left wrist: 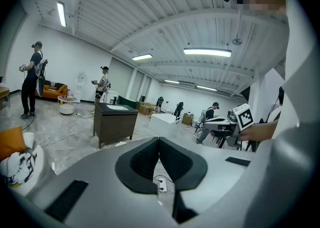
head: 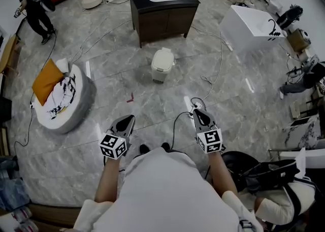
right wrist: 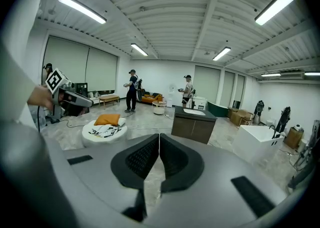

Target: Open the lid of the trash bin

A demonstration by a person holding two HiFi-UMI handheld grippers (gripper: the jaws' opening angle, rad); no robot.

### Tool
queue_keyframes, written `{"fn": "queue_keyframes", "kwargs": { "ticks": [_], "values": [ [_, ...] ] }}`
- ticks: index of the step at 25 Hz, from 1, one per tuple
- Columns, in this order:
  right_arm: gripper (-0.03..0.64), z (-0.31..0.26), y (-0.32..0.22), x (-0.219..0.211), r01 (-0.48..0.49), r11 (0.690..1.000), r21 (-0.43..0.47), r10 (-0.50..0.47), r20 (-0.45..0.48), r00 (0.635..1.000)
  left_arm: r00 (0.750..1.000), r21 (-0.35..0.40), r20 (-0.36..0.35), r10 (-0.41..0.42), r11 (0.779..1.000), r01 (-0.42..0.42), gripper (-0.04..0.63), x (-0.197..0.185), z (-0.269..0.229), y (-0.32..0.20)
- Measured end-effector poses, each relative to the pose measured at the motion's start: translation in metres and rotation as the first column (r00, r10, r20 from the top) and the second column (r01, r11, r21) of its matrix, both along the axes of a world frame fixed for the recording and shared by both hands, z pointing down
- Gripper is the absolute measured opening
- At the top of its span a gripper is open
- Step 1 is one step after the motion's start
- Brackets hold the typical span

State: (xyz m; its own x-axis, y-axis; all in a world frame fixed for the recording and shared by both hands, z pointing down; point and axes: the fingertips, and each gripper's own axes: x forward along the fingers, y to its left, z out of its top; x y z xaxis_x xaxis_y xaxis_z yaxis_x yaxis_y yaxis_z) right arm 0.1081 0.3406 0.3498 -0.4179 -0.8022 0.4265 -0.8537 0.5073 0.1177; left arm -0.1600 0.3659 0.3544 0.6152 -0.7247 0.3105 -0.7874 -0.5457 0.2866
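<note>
The trash bin (head: pixel 162 64) is a small cream bin with its lid down, standing on the marble floor in front of a dark cabinet. In the head view it lies well ahead of both grippers. My left gripper (head: pixel 129 119) is held low near my body, with its jaws pressed together and nothing between them. My right gripper (head: pixel 198 112) is level with it, also shut and empty. In the left gripper view the left gripper (left wrist: pixel 159 140) has its black pads touching. The right gripper view shows the right gripper (right wrist: pixel 159 136) the same way. The bin is hidden behind the jaws in both gripper views.
A dark vanity cabinet (head: pixel 163 10) with a white basin stands behind the bin. A round white cushion bed (head: pixel 63 96) with an orange pillow lies at the left, and a white tub (head: pixel 249 25) at the right. Cables and a power strip (head: pixel 195 107) cross the floor near my right gripper. Other people stand around the room.
</note>
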Motion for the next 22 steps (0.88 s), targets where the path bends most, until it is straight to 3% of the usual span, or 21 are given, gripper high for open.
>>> {"fn": "queue_keyframes", "kwargs": {
  "ticks": [22],
  "values": [
    [0.031,-0.003,0.015,-0.049,-0.010,1.000,0.000,0.010,-0.047,0.999,0.999,-0.010,-0.011,0.038,0.999,-0.038,0.018,-0.045,0.006,0.007]
  ]
}}
